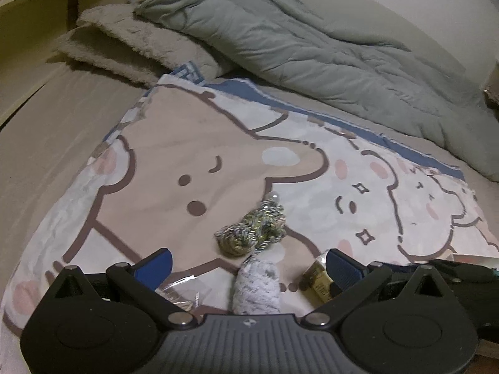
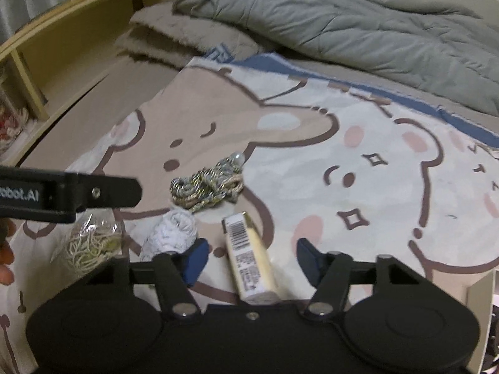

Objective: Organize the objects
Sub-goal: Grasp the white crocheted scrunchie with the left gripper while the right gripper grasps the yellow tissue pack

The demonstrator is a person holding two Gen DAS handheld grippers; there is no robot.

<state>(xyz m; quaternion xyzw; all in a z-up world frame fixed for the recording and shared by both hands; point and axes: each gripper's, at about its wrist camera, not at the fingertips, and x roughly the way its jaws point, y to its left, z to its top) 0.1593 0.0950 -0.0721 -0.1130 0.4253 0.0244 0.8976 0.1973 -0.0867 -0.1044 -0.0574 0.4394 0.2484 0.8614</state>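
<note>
A tangled gold-grey cord [image 2: 207,187] is laid on the cartoon bear mat [image 2: 358,143], with a white yarn roll [image 2: 174,232] and a cream barcoded tube [image 2: 249,258] just beside it. Nothing is held: the left gripper [image 1: 249,263] and right gripper [image 2: 249,257] are both spread wide, tube between the right fingers.

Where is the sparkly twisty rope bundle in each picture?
Left wrist view: the rope bundle lies low in the middle, just ahead of the open left claw, above the white yarn roll.
Right wrist view: the rope bundle lies left of centre, ahead of the open right claw and left of the cream box.
Shared landmark: the brown bear's face on the cartoon blanket, just beyond the bundle.
</note>
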